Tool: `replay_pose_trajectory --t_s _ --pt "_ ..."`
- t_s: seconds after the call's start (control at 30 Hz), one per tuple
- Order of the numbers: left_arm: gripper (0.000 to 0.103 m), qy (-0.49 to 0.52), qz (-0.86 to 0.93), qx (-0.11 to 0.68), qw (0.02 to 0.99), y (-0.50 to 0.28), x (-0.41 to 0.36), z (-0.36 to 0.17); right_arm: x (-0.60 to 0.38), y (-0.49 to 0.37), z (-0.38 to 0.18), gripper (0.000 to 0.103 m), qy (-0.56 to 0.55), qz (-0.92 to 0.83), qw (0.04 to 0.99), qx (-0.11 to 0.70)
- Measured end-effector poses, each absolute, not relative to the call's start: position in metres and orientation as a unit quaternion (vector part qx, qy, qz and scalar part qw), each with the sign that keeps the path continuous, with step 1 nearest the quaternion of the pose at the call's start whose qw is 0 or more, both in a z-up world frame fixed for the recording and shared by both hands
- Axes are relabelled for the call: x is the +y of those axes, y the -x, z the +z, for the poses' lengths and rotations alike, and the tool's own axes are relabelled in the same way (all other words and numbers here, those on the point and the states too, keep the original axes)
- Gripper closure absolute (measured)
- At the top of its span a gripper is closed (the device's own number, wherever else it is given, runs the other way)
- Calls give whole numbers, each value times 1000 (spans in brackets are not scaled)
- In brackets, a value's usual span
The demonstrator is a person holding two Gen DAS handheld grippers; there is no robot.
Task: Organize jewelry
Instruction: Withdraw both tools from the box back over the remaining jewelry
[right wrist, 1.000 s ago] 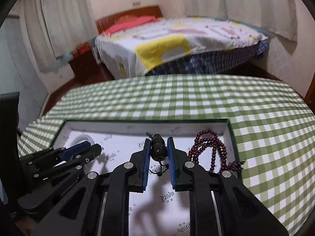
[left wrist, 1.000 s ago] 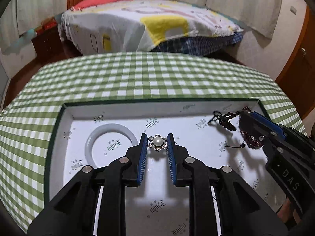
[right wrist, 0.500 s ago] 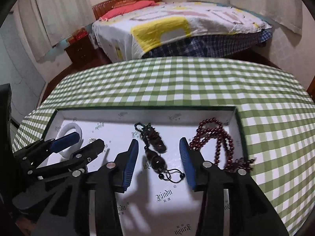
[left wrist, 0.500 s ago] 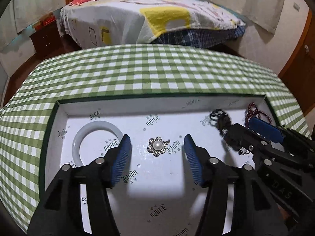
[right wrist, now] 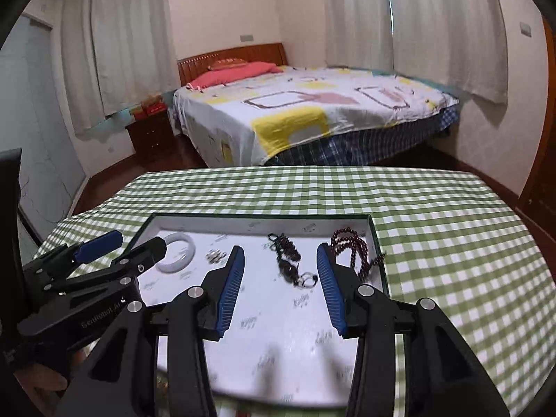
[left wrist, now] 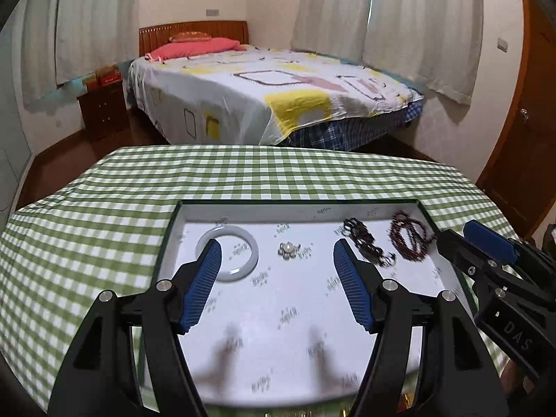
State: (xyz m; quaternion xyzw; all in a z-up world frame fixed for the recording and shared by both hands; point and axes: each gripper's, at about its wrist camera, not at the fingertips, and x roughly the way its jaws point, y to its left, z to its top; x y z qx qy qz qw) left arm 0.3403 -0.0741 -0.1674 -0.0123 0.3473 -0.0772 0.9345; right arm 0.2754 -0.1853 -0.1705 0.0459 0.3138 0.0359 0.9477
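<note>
White-lined tray (left wrist: 243,365) on gingham surface (left wrist: 104,215) holds four pieces in a row: bangle (left wrist: 227,259), brooch (left wrist: 287,251), dark pendant (right wrist: 288,259), red beads (right wrist: 351,248), spaced apart, likely to stay untangled. Left tongs (left wrist: 278,278) and right tongs (right wrist: 279,279) gape wide, empty, raised above the tray.

Green-checked tablecloth (left wrist: 104,208) — white tray (left wrist: 278,330)
</note>
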Motion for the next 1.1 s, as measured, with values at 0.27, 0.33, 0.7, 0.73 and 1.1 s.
replay_pose_trajectory --t_s 0.27,0.33,0.7,0.73,1.1 --pt "37 19 -78 338 938 -284 -62 -152 -184 -217 -159 60 -57 38 952 298" --pt "37 15 -73 336 939 -268 -59 -152 -183 -205 -161 60 -58 37 952 298" --pt "37 19 -60 355 933 -206 -43 -169 -170 -139 -183 60 -31 38 951 305" --pt "37 22 -57 357 932 -200 -40 -171 -169 -136 -184 60 -30 38 951 306" --pt "37 38 -32 364 930 -163 -16 -183 -159 -107 -206 60 -21 48 948 315"
